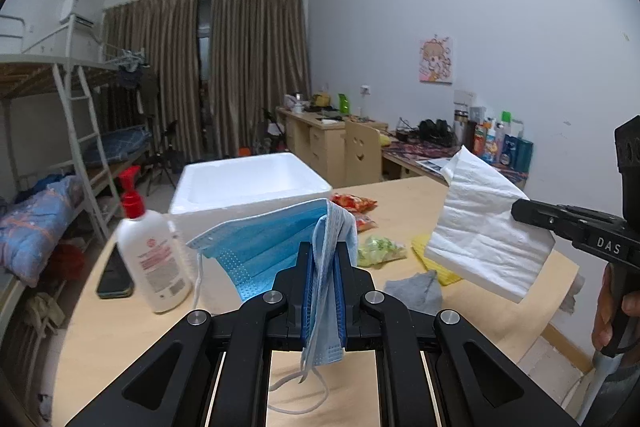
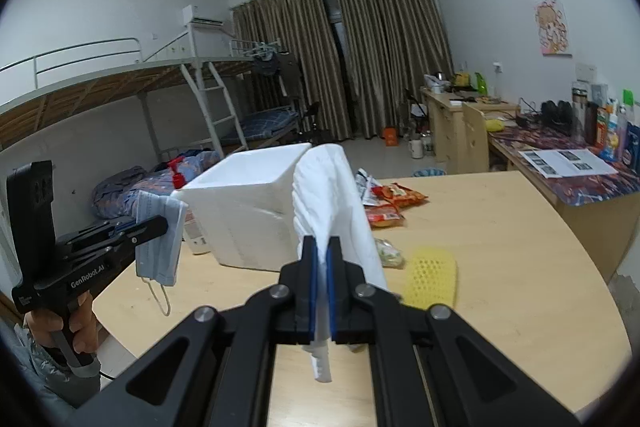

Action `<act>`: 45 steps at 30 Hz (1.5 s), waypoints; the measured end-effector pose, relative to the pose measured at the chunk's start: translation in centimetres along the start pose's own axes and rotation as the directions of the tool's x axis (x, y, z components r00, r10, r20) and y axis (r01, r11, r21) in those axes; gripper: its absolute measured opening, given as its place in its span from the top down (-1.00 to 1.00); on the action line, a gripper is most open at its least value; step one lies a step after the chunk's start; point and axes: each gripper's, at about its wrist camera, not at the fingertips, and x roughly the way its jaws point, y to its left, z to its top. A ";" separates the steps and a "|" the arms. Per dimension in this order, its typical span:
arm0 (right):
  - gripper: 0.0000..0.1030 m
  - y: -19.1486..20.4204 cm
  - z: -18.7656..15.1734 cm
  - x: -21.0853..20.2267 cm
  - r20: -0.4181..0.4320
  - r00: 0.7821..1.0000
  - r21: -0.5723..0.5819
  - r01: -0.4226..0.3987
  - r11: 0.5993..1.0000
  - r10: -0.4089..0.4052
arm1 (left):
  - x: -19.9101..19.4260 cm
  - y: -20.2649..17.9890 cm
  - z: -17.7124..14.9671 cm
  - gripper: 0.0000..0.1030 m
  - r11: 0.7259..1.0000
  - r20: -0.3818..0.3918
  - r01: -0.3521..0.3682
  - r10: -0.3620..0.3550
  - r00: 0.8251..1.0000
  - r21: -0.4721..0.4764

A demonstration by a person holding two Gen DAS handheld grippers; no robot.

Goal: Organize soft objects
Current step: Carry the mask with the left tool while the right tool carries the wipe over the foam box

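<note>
My left gripper (image 1: 323,259) is shut on a blue face mask (image 1: 264,247) and holds it above the table, in front of the white foam box (image 1: 248,187). It also shows in the right wrist view (image 2: 158,225), where the mask (image 2: 160,243) hangs from it. My right gripper (image 2: 321,253) is shut on a white folded tissue (image 2: 336,199), held in the air to the right of the foam box (image 2: 244,215). The tissue (image 1: 484,227) and the right gripper (image 1: 520,209) show at the right of the left wrist view.
On the wooden table (image 2: 500,227) lie a yellow mesh pad (image 2: 432,275), red snack packets (image 2: 396,199), a green packet (image 1: 380,249) and a grey cloth (image 1: 416,289). A white pump bottle (image 1: 154,251) and a phone (image 1: 114,273) stand left of the box.
</note>
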 end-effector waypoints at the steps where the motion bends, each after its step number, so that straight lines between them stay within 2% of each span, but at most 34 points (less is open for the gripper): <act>1: 0.86 0.4 0.0 0.0 0.002 1.000 -0.008 -0.013 1.000 0.013 | -0.3 0.0 0.1 0.80 1.000 0.005 -0.011 0.011 1.000 -0.001; 12: 0.87 4.2 0.3 2.2 -0.002 0.992 -0.070 -0.125 0.990 0.125 | -3.3 2.0 -0.2 0.80 0.994 0.035 -0.101 0.102 0.994 -0.033; 21: 0.87 5.7 0.5 3.7 -0.026 0.983 -0.085 -0.182 0.980 0.180 | -4.1 3.6 -0.4 0.80 0.990 0.036 -0.128 0.130 0.991 -0.061; 32: 0.87 7.1 2.3 5.2 -0.035 0.980 -0.111 -0.200 0.974 0.197 | -2.7 4.2 1.1 0.80 0.992 0.037 -0.100 0.103 0.994 -0.073; 45: 0.86 7.9 5.9 7.7 -0.023 0.977 -0.135 -0.215 0.967 0.213 | 0.8 5.7 4.7 0.80 0.994 0.023 -0.078 0.080 0.997 -0.073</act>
